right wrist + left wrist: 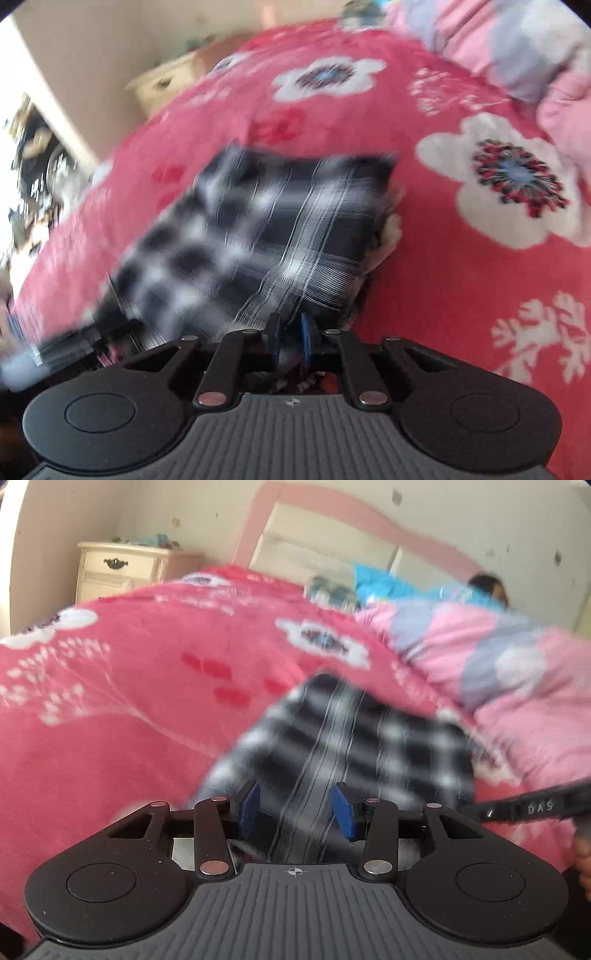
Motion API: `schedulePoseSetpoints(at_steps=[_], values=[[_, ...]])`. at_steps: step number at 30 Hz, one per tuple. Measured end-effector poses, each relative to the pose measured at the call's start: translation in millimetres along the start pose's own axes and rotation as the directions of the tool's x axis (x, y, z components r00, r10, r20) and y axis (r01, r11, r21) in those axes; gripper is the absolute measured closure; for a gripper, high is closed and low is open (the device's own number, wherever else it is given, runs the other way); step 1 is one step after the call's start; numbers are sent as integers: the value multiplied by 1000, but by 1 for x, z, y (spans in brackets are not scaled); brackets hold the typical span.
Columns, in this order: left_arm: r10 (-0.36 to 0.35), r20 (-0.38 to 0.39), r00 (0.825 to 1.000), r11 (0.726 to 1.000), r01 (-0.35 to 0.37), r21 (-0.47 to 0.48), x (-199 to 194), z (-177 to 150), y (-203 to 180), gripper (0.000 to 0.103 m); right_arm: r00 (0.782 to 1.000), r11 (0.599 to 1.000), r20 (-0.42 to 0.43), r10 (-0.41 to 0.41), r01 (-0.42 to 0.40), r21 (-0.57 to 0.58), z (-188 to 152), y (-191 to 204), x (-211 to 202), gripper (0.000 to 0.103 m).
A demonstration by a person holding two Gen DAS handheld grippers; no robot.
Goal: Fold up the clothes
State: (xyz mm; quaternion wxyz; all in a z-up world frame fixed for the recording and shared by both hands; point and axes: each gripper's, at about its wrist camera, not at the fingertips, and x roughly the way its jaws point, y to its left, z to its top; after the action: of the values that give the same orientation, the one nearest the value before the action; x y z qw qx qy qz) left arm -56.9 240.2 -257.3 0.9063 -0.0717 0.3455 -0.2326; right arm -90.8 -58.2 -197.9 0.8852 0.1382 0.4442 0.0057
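Both views are smeared with motion blur, so the fine detail is soft. The left hand-held gripper [295, 806] has its jaws partly apart, blue pads [343, 812] standing clear on either side, and the black-and-white plaid garment [343, 734] runs straight through the gap between them. Whether those pads actually press the cloth cannot be told; daylight seems to sit between each pad and the fabric, so it reads as open around the cloth rather than clamped. From the jaws the plaid fans out ahead and to the right, over the red floral blanket [122, 686] that covers the bed.

Over to the right hand-held gripper [290, 338]: jaws nearly together, the blue pads [305, 341] just a sliver apart, pinching a corner of the plaid garment [258, 229]. The cloth spreads away ahead and to the left of the jaws, a fairly flat dark panel with white lines, its far edge hanging above the blanket [443, 280]. Big white flowers show on the blanket to the right of the gripper.

Off the left gripper's right side, a black part marked with letters [535, 806] pokes in, with a bit of a hand [583, 860] at the frame edge. Ahead of it, beyond the blanket, lie a pink quilt [480, 653], a blue pillow [384, 583], a pink headboard [332, 524] and, far left, a cream nightstand [122, 568].
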Motion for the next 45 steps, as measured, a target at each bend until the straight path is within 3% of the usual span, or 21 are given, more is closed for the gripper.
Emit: schedulePoseSetpoints(at_steps=[3,6,8,10,14,17,20,22,24,26,31,35,37,40,42,45], values=[[2,-8,1000,1000,-2,10,-5,1,-3,60,999,999,34,4,-2,-50,-9,13,-27,90],[-57,16,998,998,56,33,-24,7,-7,59,998,998,-37,41,-43,-43,-25,20,-18,90],[-108,-30,994,992,109,66,-22,2,-15,58,994,998,-112,-1,-6,-59,-40,24,8,90],[-153,-138,979,980,168,110,-5,-9,-26,57,985,998,-166,-51,43,-51,-52,21,25,89],[-102,-151,983,965,135,224,5,-27,-44,56,996,998,-85,-39,35,-45,-47,26,-12,89],[-128,-119,985,955,155,253,-15,-21,-45,56,998,995,-29,-49,46,-93,-40,39,-32,89],[-158,-82,984,948,174,268,-27,-18,-45,56,997,986,17,-73,75,-149,-33,49,-25,89],[-164,-89,982,946,183,270,-20,-19,-49,54,996,985,2,-89,89,-148,-34,46,-8,89],[-132,-145,981,948,167,271,-1,-25,-56,54,990,985,-69,-119,109,-137,-41,38,15,89],[-106,-167,980,949,150,279,9,-28,-62,54,990,989,-90,-109,99,-109,-37,30,14,88],[-129,-122,984,955,156,250,-9,-21,-61,54,994,988,8,-111,111,-104,-5,34,-26,87],[-166,-41,985,964,171,206,-17,-3,-58,54,991,989,63,-115,120,-88,13,35,-21,87],[-135,-25,990,971,138,196,-9,6,-59,54,994,993,35,-108,109,-43,14,28,2,87],[-60,-69,996,983,71,171,13,5,-54,53,992,992,-27,-126,126,-2,8,19,29,87],[-11,-103,995,988,27,154,28,5,-50,53,994,993,1,-113,113,28,10,18,16,87],[-14,-83,996,990,26,139,17,10,-49,53,994,995,56,-97,96,29,11,19,-11,87]])
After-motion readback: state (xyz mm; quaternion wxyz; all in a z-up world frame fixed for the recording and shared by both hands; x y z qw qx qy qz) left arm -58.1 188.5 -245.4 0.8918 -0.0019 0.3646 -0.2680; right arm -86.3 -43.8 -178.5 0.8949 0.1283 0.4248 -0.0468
